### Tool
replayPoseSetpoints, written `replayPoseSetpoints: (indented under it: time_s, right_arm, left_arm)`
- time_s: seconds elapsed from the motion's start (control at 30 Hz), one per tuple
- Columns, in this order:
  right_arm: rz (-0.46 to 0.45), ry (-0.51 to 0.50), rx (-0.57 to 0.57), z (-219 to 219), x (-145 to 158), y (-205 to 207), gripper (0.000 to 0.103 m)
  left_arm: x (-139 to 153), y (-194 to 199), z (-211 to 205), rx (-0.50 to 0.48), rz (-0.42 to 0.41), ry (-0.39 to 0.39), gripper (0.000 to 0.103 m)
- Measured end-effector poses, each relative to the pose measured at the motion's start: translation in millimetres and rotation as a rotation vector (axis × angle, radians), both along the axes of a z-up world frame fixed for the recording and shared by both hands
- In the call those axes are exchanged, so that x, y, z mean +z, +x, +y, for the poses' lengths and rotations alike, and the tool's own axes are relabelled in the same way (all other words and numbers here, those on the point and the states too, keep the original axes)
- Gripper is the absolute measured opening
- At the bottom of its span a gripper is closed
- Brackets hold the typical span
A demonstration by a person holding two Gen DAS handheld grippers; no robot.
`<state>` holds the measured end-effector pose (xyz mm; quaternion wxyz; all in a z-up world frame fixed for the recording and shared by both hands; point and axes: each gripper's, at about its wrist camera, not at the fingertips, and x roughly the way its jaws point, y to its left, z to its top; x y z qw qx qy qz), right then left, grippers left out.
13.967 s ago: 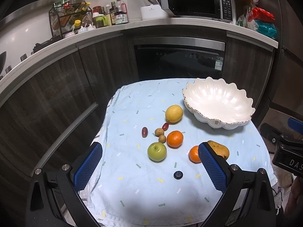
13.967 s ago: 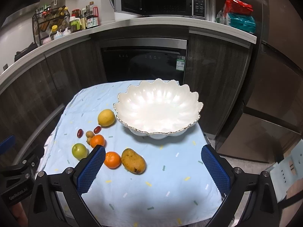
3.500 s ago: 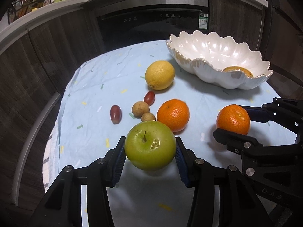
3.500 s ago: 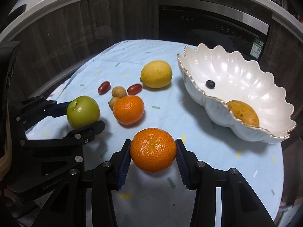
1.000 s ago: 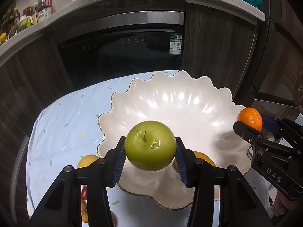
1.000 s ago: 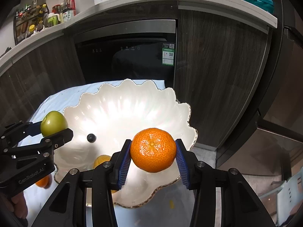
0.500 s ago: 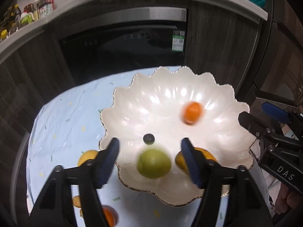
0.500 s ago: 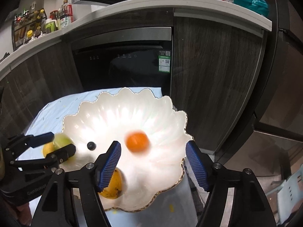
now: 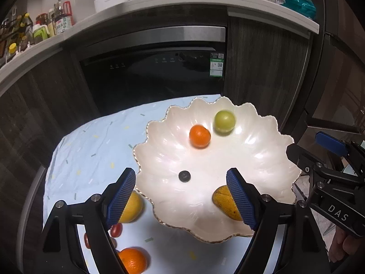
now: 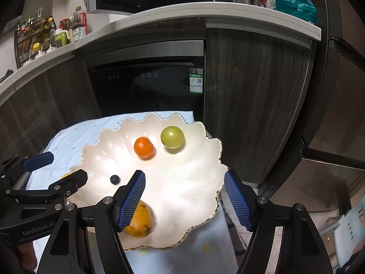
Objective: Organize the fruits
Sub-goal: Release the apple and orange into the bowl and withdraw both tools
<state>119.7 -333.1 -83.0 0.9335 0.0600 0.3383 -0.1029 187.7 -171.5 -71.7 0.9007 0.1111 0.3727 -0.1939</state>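
Observation:
The white scalloped bowl [image 9: 285,141] stands on the light-blue cloth [image 9: 91,150]. Inside it are a green apple [image 9: 224,121] at the far side, an orange [image 9: 199,136] just left of it, a blueberry [image 9: 184,176] and a mango [image 9: 224,202]. My left gripper [image 9: 180,171] hovers above the bowl's near-left rim; its jaws are opening and hold nothing. My right gripper [image 10: 184,174] hangs open and empty over the bowl's near-right part. The same apple [image 10: 172,137], orange [image 10: 143,147], blueberry [image 10: 114,179] and mango [image 10: 140,221] show in the right wrist view.
On the cloth left of the bowl lie a lemon [image 9: 132,207], a second orange [image 9: 133,260] and small red fruits [image 9: 116,229]. A dark built-in appliance [image 9: 155,75] and cabinets stand behind the table. Bottles [image 9: 61,20] line the counter above.
Both grippers let go: the apple and the orange dropped into the bowl and rolled to its far side. Both jaws spread wide, and both views lifted slightly.

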Motion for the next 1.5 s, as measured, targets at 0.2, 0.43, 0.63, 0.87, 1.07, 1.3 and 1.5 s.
replayPoseSetpoints:
  time_s: [0.2, 0.43, 0.63, 0.87, 1.07, 1.3, 1.5]
  right_arm:
    - [-0.016, -0.010, 0.013, 11, 10, -5, 0.072]
    - [-0.028, -0.023, 0.043, 33, 19, -9, 0.072]
    - [-0.040, -0.035, 0.072, 56, 25, -12, 0.072]
    - [-0.042, -0.044, 0.116, 83, 27, -12, 0.072]
    - [-0.041, -0.053, 0.153, 107, 26, -11, 0.072]
    - [-0.033, -0.066, 0.200, 133, 21, -12, 0.072]
    - [-0.019, -0.076, 0.239, 154, 15, -13, 0.072]
  left_arm:
    - [10, -6, 15, 0.019, -0.018, -0.005, 0.082]
    - [19, -16, 40, 0.050, -0.038, -0.013, 0.082]
    - [24, -22, 65, 0.082, -0.048, -0.015, 0.082]
    - [26, -28, 96, 0.128, -0.058, -0.015, 0.082]
    - [24, -32, 120, 0.164, -0.059, -0.014, 0.082]
    - [19, -38, 148, 0.200, -0.059, -0.007, 0.082]
    - [11, -44, 169, 0.220, -0.048, 0.000, 0.082]
